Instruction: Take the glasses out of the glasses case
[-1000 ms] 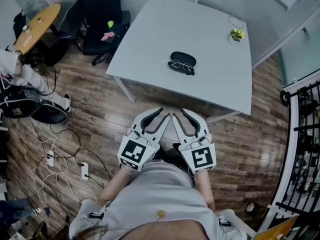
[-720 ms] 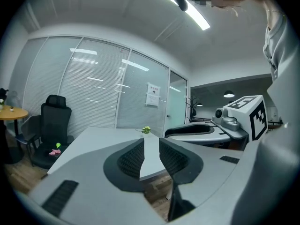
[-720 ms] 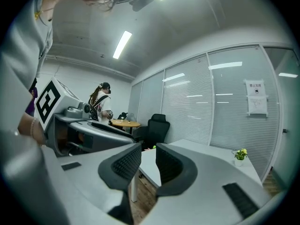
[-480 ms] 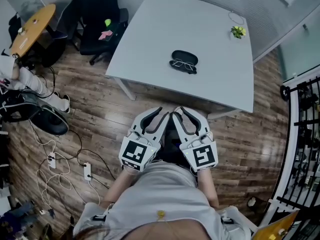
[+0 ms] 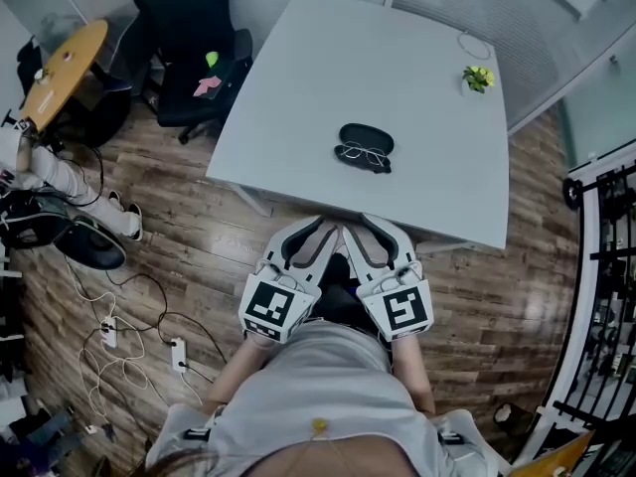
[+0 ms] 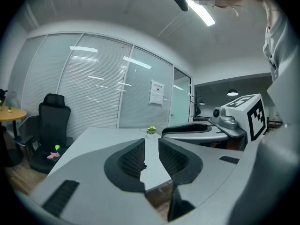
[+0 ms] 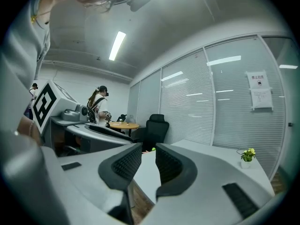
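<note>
- The left gripper [image 5: 314, 231] and right gripper [image 5: 362, 229] were held side by side over the floor, close to the person's body, at 6 o'clock from the table [image 5: 417, 58].
- Both were pointed toward 12 o'clock, well apart from anything on the table.
- The left gripper's jaws were seen a little apart, with nothing between them.
- The right gripper's jaws were likewise parted by a narrow gap and empty.
- The case [image 5: 366, 135], dark and oval, was found near the table's middle.
- The glasses [image 5: 362, 155] were laid on the tabletop just beside the case, at its 6 o'clock side.
- A plant [image 5: 478, 78] was noted at 2 o'clock from the case.
- A chair [image 5: 189, 58] was spotted at 9 o'clock, off the table.
</note>
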The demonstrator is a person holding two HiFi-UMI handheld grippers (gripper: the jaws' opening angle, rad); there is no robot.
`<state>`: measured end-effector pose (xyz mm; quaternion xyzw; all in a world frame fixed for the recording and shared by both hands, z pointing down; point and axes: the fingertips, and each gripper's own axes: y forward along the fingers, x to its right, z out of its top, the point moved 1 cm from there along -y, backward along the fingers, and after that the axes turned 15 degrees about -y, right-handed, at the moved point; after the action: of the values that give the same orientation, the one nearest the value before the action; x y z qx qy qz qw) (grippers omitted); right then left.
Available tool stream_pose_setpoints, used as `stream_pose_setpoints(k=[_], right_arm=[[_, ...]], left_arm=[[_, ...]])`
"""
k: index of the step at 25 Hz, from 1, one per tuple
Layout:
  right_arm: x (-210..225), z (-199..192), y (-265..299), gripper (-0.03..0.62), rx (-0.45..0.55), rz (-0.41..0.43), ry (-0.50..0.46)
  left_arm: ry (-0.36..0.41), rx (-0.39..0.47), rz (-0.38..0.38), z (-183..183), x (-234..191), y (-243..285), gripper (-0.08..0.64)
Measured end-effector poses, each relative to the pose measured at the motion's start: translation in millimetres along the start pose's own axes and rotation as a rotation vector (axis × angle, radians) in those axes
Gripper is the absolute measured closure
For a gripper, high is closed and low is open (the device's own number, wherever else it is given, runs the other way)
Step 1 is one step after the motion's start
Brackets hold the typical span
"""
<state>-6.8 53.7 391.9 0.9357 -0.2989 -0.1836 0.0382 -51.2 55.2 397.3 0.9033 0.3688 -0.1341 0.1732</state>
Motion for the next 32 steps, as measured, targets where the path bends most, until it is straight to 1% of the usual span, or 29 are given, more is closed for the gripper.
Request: stream_pose_setpoints(k=[10, 16, 25, 32], right_arm=[[73, -5, 54, 0.494, 0.022, -0.012, 0.009], [109, -17, 71, 0.494, 0.011, -0.018, 0.013], [143, -37, 83, 0.494, -0.01, 0.003, -0.029], [158, -43, 89, 0.494, -0.023, -0.023, -0.018]], left_arm=[[0.017, 0.003, -0.016, 40, -28, 76, 0.453], [0.017, -0.012, -0.012, 52, -38, 115, 0.453], [0.018, -0.02, -0.02, 55, -43, 158, 0.453], [0.024, -0.034, -0.055, 61, -47, 178, 0.453]])
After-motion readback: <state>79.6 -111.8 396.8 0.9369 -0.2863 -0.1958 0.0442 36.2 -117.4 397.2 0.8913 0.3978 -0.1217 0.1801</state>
